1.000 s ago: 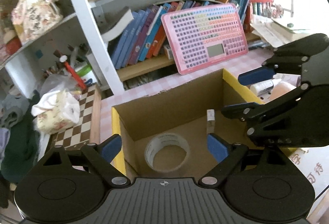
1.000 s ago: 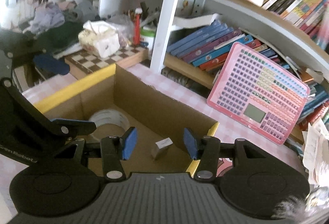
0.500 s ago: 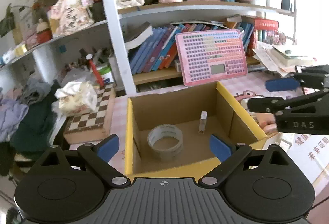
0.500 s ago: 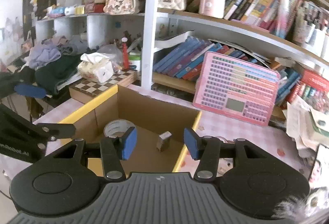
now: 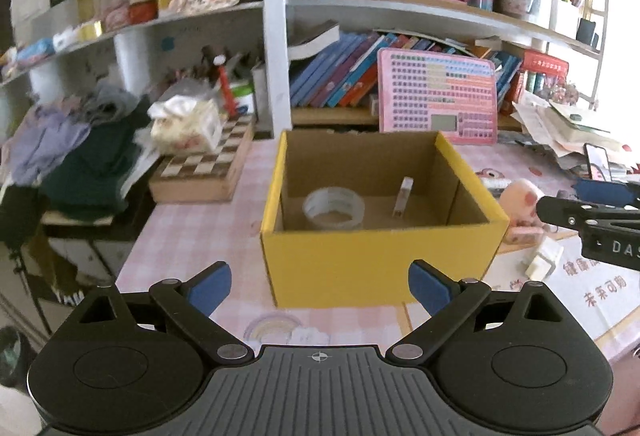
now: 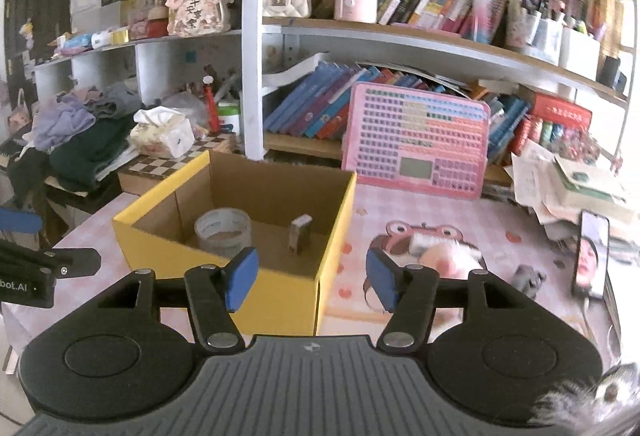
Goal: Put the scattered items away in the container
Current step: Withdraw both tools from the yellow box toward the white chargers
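- On the pink checked table (image 5: pixel 192 228) stands the yellow cardboard box (image 5: pixel 376 256), open at the top, in front of the bookshelf (image 6: pixel 400 31).
- Inside the box lie 2 items: a roll of clear tape (image 5: pixel 334 207) on the left and a small upright block (image 5: pixel 402 197) to its right, apart from each other.
- The left gripper (image 5: pixel 320 286) hangs near the box's near wall, jaws spread wide with nothing between them.
- The right gripper (image 6: pixel 310 278) sits at the box's near right corner; its jaws have just been opening and grip nothing.
- To the right of the box, on the table, lie a pink plush toy (image 5: pixel 520 197), a white charger plug (image 5: pixel 542 262) and a phone (image 6: pixel 592 254).
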The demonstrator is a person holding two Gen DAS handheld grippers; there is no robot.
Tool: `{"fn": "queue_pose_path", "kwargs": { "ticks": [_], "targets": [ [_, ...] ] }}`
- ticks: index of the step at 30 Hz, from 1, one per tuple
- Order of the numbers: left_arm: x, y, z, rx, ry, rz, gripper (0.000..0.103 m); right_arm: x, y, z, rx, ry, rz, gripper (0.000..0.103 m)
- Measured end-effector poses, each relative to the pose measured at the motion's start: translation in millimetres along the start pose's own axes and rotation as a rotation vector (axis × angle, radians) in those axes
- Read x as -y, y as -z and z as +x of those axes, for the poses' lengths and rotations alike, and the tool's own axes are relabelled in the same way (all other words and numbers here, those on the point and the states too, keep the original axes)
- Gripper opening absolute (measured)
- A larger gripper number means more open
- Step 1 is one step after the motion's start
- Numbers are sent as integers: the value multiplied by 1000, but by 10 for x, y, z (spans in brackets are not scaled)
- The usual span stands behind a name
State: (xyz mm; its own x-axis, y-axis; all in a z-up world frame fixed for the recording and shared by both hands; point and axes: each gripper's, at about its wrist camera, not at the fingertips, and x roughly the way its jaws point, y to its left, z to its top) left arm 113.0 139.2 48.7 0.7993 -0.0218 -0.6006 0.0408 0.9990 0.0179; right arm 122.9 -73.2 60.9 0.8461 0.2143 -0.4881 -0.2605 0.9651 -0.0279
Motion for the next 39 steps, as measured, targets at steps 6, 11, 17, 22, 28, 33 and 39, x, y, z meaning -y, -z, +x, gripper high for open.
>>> {"fn": "queue_pose_path", "kwargs": {
  "ticks": [6,11,17,22,28,33,39],
  "targets": [
    [3,183,-89,-15,-11,-2,97,-68,230,-104,-25,23,30,63],
    [19,307,-126,-24,-25,16,97,-100,401,-158,-51,49,39,65],
    [31,476,-142,-51,-27,20,97,-170,609,-214,-92,53,43,69],
    [90,647,-134,-97,-10,15,97,-281,771,-276,-127,41,8,70],
    [204,780,-120,-141,19,47,97,-325,868,-310,-158,35,-15,77],
    [278,855,-83,-185,49,55,97,-260,945,-326,-191,51,7,81],
    [354,908,-40,-216,74,65,97,-195,1028,-346,-224,73,23,83]
  ]
}}
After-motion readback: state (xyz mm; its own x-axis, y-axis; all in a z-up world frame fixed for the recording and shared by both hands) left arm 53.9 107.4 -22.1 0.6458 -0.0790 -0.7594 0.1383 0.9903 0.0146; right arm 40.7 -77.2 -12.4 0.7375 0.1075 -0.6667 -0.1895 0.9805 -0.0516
